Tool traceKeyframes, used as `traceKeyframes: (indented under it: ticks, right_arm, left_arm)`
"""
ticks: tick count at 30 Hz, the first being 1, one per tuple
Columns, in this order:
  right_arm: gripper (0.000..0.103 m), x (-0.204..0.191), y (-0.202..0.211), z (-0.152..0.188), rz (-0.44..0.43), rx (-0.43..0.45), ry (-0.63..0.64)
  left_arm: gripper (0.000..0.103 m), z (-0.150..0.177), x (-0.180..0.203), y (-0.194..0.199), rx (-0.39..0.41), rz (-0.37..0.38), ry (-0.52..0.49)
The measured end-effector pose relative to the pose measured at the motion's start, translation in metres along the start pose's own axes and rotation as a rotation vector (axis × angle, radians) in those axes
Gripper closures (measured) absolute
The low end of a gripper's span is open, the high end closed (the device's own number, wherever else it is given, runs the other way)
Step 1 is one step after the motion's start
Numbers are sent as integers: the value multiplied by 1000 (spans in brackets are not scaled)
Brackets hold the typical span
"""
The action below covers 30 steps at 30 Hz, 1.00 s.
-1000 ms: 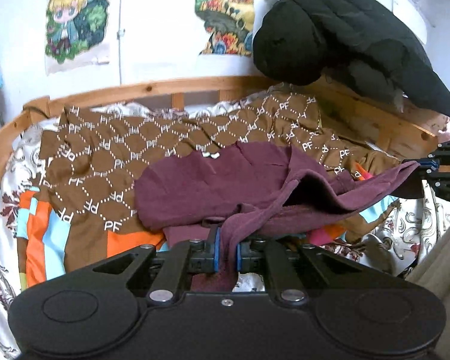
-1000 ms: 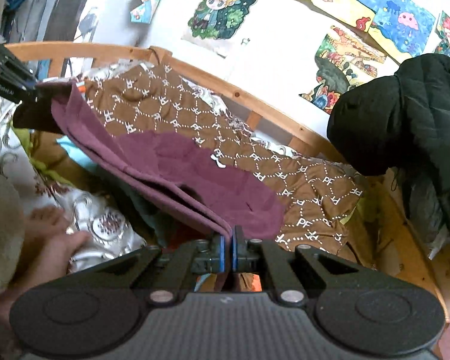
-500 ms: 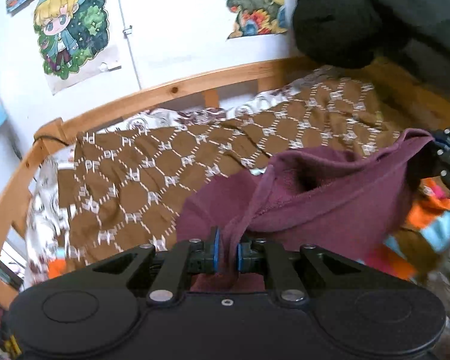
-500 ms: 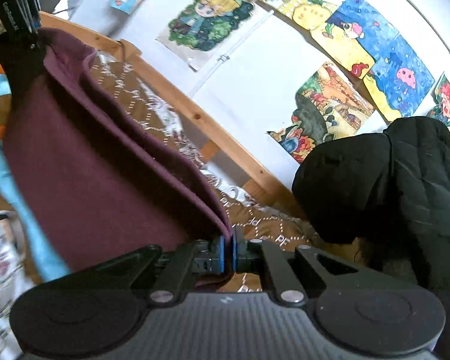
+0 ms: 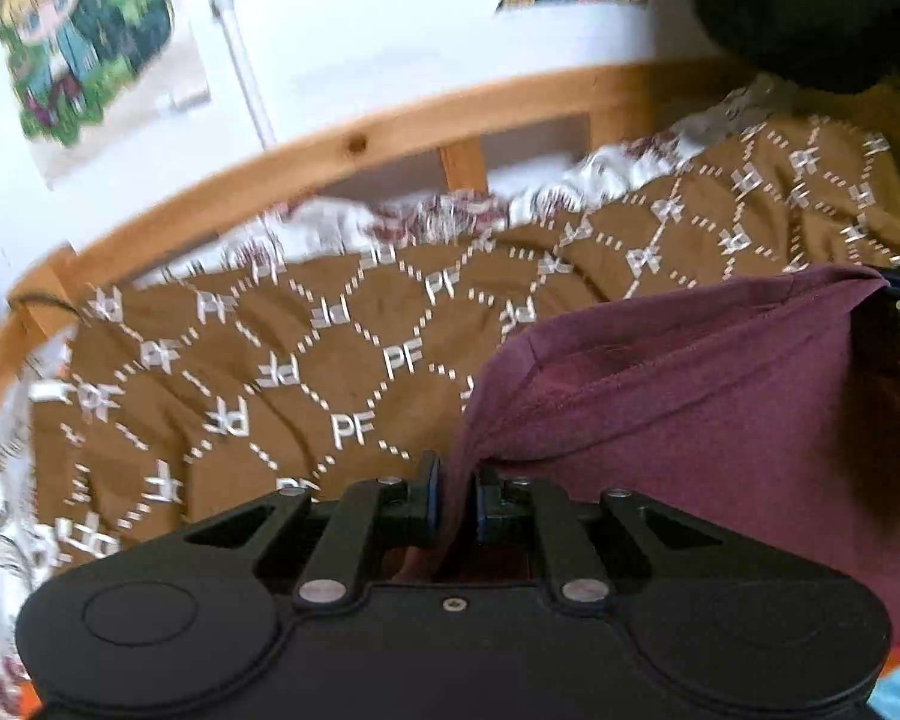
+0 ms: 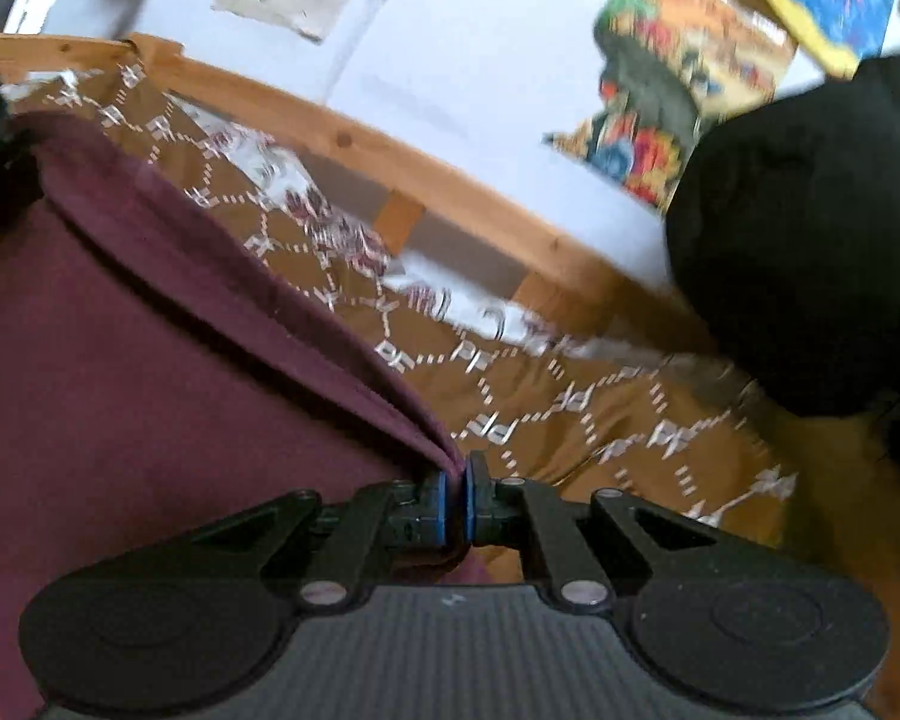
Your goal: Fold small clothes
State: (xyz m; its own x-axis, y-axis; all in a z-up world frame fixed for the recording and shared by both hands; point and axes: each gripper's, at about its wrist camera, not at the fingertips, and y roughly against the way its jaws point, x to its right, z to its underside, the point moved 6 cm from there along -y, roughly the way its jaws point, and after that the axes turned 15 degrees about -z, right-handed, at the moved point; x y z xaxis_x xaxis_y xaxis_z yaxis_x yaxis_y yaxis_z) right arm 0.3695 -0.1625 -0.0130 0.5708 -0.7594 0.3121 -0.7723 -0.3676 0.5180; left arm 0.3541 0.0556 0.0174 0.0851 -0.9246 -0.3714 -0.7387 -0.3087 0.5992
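A white wall [image 5: 390, 30] rises beyond the tongs, hung with bright cartoon pictures: a blond-haired figure on a poster [image 5: 84, 42] up and to the left in the left wrist view, and a row of colourful drawings [image 6: 696, 60] up and to the right in the right wrist view. Below them runs a curved pine bed rail [image 5: 354, 144] with short uprights. Ahead of the tongs, a brown blanket [image 5: 258, 360] patterned with white dashed diamonds and "PF" letters covers the bed, a pale floral sheet [image 5: 438, 216] showing along its far edge. A bulky black padded coat [image 6: 810, 240] hangs at the far right. Both views are motion-blurred.
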Motion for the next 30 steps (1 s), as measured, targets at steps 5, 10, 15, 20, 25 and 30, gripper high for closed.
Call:
traceKeyframes:
  ticks: [5, 10, 15, 20, 25, 30]
  right_arm:
    - [95, 3, -33, 20, -18, -28, -95]
    - [84, 1, -47, 31, -26, -37, -119]
    - [56, 6, -47, 32, -53, -32, -155]
    - [26, 19, -32, 34, -94, -2, -219]
    - [9, 22, -18, 38, -177, 15, -268]
    - [7, 3, -17, 49, -223, -33, -216]
  left_arm:
    - [91, 5, 11, -38, -58, 14, 0]
    - [91, 16, 20, -63, -139, 38, -12]
    - [78, 21, 14, -74, -190, 71, 42]
    - [35, 22, 1, -65, -162, 101, 81]
    - [20, 35, -19, -52, -134, 120, 106]
    - [20, 60, -33, -44, -148, 123, 130]
